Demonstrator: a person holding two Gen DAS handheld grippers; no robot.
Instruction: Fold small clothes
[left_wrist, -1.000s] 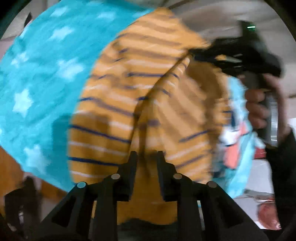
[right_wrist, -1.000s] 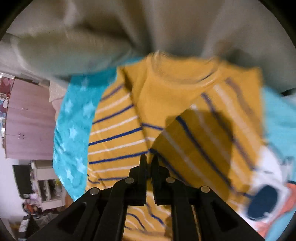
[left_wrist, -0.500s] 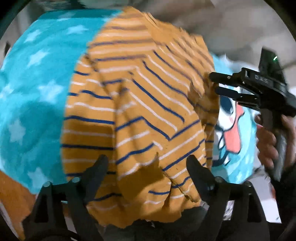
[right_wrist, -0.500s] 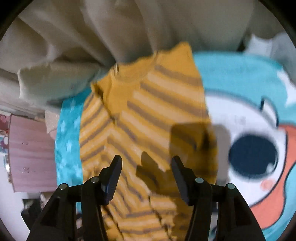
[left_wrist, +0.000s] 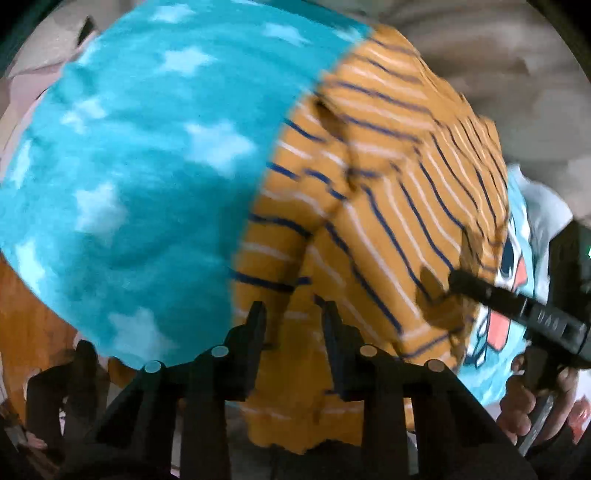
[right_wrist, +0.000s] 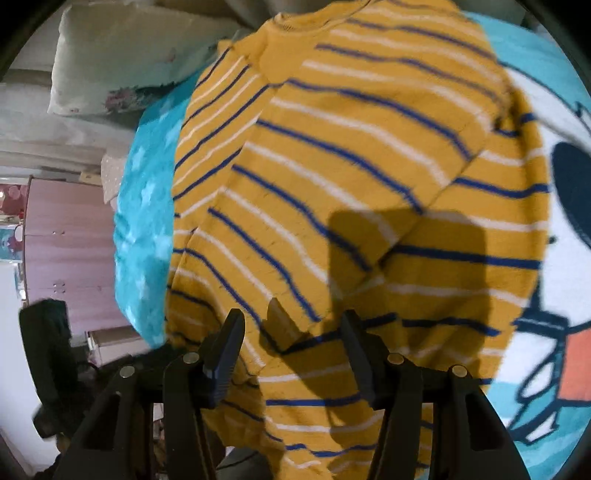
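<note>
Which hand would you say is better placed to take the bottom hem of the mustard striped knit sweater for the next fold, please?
Left, probably: the left tongs hang over the sweater near its hem, jaws narrowly apart. The right tongs sit wider, over its middle.

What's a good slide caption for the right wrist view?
Right gripper open above a partly folded mustard striped sweater lying on a turquoise star blanket.

Striped sweater (left_wrist: 369, 229) hem cut off at bottom edge; blanket (left_wrist: 140, 177) stars motion-blurred.
</note>
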